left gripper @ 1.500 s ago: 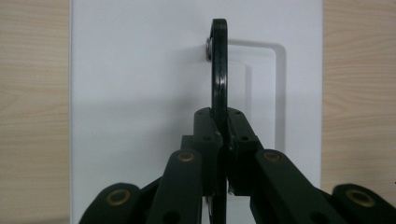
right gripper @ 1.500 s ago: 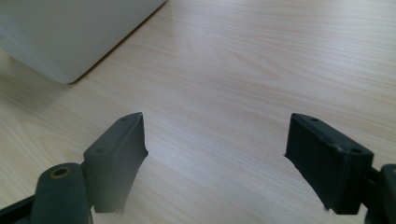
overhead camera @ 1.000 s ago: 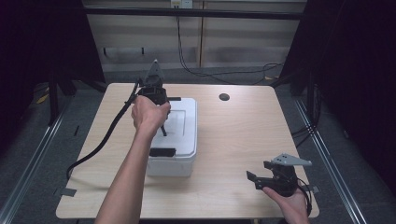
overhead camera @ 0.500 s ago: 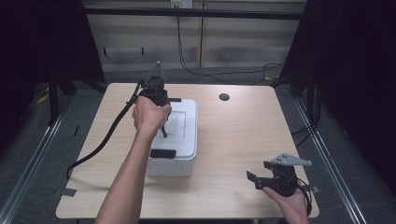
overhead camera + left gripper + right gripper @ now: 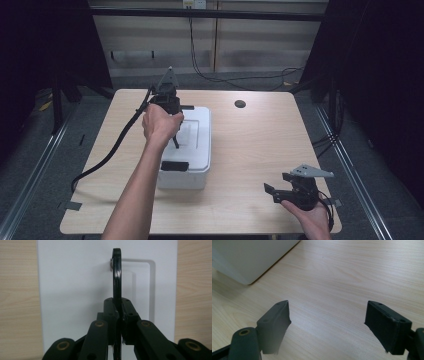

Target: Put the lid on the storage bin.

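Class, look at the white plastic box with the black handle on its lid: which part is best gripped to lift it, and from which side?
Grip the thin black handle standing upright on the white plastic box, coming from straight above. It rises edge-on over the lid's middle, narrow enough for jaws to close on its flat sides, as the left gripper does.

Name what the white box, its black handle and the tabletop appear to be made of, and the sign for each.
White box: probably plastic; smooth matt moulded lid.
Black handle: likely glossy plastic or coated metal; it shines, riveted at its end.
Tabletop: pale wood or laminate; visible grain.
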{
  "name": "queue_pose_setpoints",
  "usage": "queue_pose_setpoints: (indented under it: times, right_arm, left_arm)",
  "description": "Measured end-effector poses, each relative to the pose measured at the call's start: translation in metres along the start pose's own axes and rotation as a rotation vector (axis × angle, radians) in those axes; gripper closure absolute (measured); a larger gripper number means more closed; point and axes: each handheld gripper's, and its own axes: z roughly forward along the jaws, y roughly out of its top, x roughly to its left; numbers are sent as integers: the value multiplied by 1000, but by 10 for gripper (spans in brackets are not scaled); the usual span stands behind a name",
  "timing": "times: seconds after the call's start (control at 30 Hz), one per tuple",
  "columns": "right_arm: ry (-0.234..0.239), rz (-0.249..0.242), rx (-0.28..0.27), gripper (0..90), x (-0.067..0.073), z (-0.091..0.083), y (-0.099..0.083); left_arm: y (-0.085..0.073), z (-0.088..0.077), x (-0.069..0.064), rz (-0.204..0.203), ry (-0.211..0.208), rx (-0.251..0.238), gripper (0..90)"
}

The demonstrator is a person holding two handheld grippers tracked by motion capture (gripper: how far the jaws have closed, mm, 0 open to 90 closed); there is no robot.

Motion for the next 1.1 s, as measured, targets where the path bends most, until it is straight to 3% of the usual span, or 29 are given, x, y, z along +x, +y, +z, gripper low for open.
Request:
queue_pose_setpoints:
  times: [0.43, 0.6, 0.83, 0.97, 1.1]
  right_arm:
    - [0, 0, 2, 193, -1, 0, 0]
    - [0, 3, 2, 193, -1, 0, 0]
    - [-1, 7, 6, 193, 0, 1, 0]
    - [0, 5, 5, 193, -1, 1, 0]
    - [-1, 6, 6, 193, -1, 1, 0]
  left_arm:
    - [2, 2, 4, 10, -10, 14, 842]
    - [2, 4, 12, -11, -15, 5, 829]
    - [3, 2, 13, 20, -25, 5, 814]
    - [4, 1, 14, 19, -21, -4, 773]
    - [4, -2, 16, 42, -8, -20, 676]
